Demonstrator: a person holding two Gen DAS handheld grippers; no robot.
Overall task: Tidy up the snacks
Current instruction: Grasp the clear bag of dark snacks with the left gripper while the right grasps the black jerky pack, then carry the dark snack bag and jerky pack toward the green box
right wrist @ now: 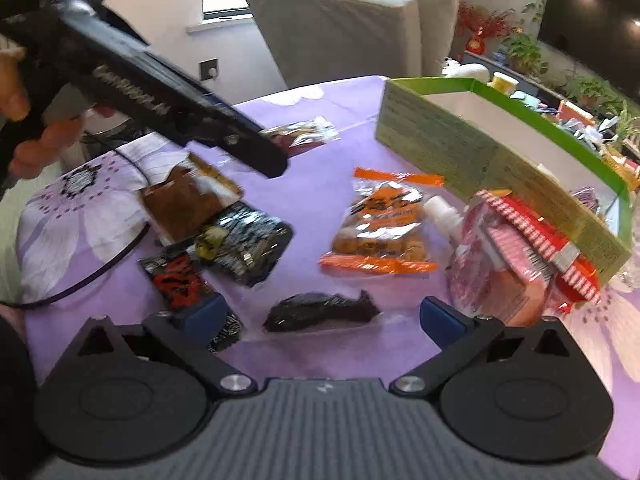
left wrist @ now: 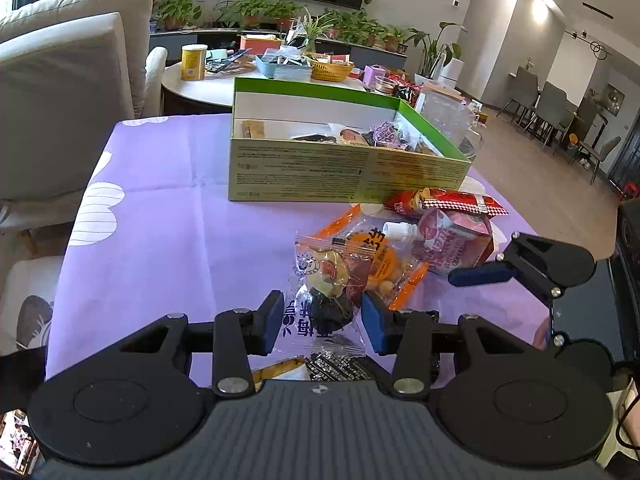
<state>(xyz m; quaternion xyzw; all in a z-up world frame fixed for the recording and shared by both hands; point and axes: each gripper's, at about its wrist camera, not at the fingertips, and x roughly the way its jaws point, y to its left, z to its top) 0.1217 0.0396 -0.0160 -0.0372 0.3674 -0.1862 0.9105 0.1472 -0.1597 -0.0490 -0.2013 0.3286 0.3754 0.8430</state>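
Purple tablecloth [right wrist: 320,184] | left gripper [left wrist: 322,322] fingers grasping clear packet [left wrist: 320,280] | right gripper [right wrist: 322,316] released over dark snack [right wrist: 320,312]

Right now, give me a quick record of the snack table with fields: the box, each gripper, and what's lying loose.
Surface: purple flowered cloth
Box: green box, open, some snacks inside
Left gripper: shut on a clear packet
Right gripper: open, dark snack on the cloth between its fingers
Loose by box: orange packet, pink pouch, red packet
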